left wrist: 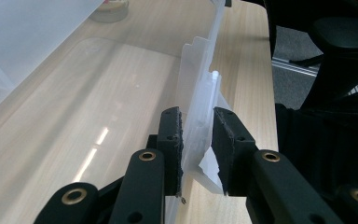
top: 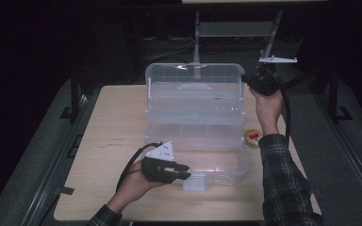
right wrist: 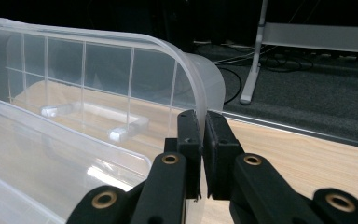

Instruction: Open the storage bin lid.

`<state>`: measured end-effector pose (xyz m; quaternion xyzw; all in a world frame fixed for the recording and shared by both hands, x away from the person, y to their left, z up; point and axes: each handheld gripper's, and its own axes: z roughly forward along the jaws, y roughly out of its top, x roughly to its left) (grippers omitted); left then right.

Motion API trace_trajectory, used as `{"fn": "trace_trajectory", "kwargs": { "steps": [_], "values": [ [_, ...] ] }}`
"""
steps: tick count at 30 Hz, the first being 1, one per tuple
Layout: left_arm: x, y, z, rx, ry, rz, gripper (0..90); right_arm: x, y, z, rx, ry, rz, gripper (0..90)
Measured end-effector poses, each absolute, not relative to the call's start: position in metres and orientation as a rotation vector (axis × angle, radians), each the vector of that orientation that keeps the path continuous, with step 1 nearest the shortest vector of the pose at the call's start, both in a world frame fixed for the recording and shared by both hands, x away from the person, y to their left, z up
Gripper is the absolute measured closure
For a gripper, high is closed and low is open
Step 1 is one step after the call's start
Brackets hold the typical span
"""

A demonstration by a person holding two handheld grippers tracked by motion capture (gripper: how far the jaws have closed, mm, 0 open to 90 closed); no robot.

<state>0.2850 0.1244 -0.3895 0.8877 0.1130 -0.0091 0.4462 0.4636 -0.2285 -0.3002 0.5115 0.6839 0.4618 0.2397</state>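
While the large clear plastic storage box sits open in the middle of the high view on the pale wooden surface, I have a hand-held gripper on each end of it. My left hand-held gripper lies low and left of centre in that frame, at the box's near wall, just left of the translucent front latch. In the left gripper view the black pads stand on either side of the latch and the thin front wall, which rises between them towards the top of the frame; the left pad lies against the plastic and the right pad is close to it, so I read this as a grasp on the front wall. The box floor spreads away at the left of that view.

My right hand-held gripper is at the upper right of the high view, at the right edge of the upright clear lid. In the right gripper view the pads are clenched on the lid's curved rim, which arcs up and leftwards from between them, with the ribbed lid panel filling the left of the frame.

A small round tape roll with a red mark lies on the surface just right of the box, beside my plaid sleeve.
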Motion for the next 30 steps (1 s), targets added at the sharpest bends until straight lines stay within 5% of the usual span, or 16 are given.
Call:
{"fn": "trace_trajectory", "kwargs": {
  "steps": [30],
  "values": [
    [0.285,0.124,-0.389,2.203,0.279,-0.024,73.4,0.485,-0.228,-0.305,1.454,1.914,1.238,85.4]
  ]
}}
